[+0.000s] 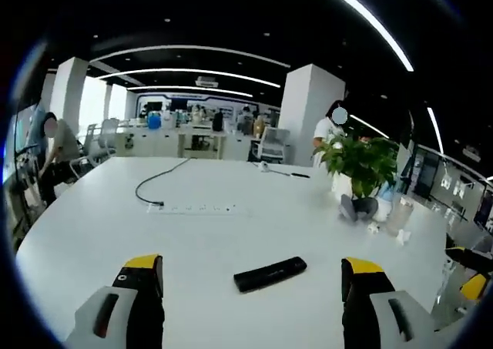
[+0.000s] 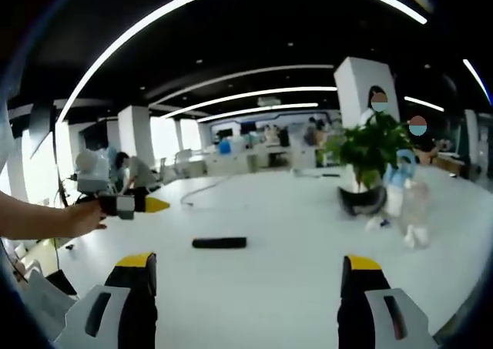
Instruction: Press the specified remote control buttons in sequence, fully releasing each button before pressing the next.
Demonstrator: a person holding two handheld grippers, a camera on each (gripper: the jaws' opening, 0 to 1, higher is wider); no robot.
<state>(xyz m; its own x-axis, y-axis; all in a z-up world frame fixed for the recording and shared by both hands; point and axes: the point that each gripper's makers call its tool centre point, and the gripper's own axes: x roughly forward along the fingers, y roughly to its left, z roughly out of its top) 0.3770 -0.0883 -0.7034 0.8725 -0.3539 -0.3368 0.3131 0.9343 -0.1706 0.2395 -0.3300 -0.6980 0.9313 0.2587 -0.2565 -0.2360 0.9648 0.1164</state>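
Open-plan office, wide white counter (image 1: 92, 233). The black remote control (image 1: 270, 274) lies flat, ahead between the left claw (image 1: 253, 276) tips; both claws, right claw (image 2: 246, 276) included, gape empty. Light, rigid, probably skids: press straight down.

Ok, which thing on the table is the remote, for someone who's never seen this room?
Start at the big white table. On its near part, ahead of the left claw, lies the remote: a slim black bar lying flat. It sits apart from the white power strip behind it and the potted plant beyond it.
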